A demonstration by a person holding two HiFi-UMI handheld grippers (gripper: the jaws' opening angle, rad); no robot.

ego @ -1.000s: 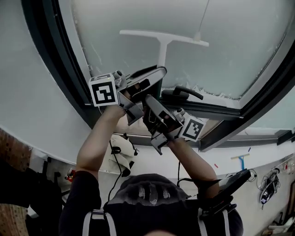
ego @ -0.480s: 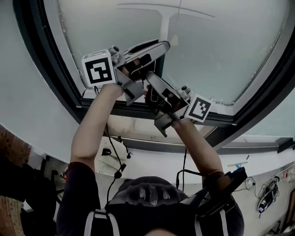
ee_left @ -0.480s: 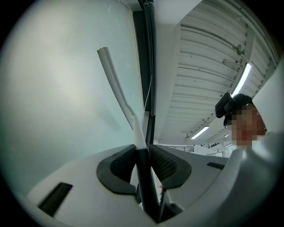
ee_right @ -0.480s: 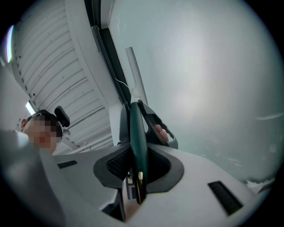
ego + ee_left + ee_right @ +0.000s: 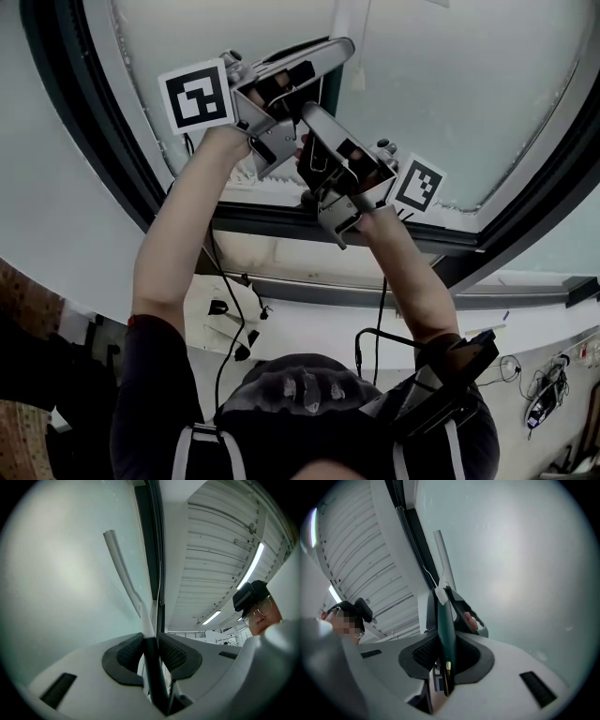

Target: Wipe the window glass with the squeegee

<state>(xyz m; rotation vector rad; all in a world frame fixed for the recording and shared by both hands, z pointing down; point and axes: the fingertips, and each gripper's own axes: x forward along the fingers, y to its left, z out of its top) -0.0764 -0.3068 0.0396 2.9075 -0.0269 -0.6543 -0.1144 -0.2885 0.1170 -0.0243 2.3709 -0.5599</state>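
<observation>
The squeegee has a white blade [image 5: 119, 564] lying against the frosted window glass [image 5: 450, 84] and a dark green handle [image 5: 444, 634]. In the head view the blade is cut off by the top edge. Both grippers are raised to the pane, one behind the other on the handle. My left gripper [image 5: 328, 70] is shut on the handle [image 5: 152, 667], higher up toward the blade. Just below it, my right gripper [image 5: 305, 141] is also shut on the handle, its pads [image 5: 423, 656] pressing both sides. The blade [image 5: 443, 559] points away up the glass.
The dark window frame [image 5: 309, 220] runs under the grippers and up the left side [image 5: 84, 122]. A slatted ceiling with strip lights [image 5: 253, 564] shows beside the pane. Cables [image 5: 230, 319] lie on the floor below the person.
Both grippers have moved up the glass with the squeegee. Its blade has slid out of the top of the head view.
</observation>
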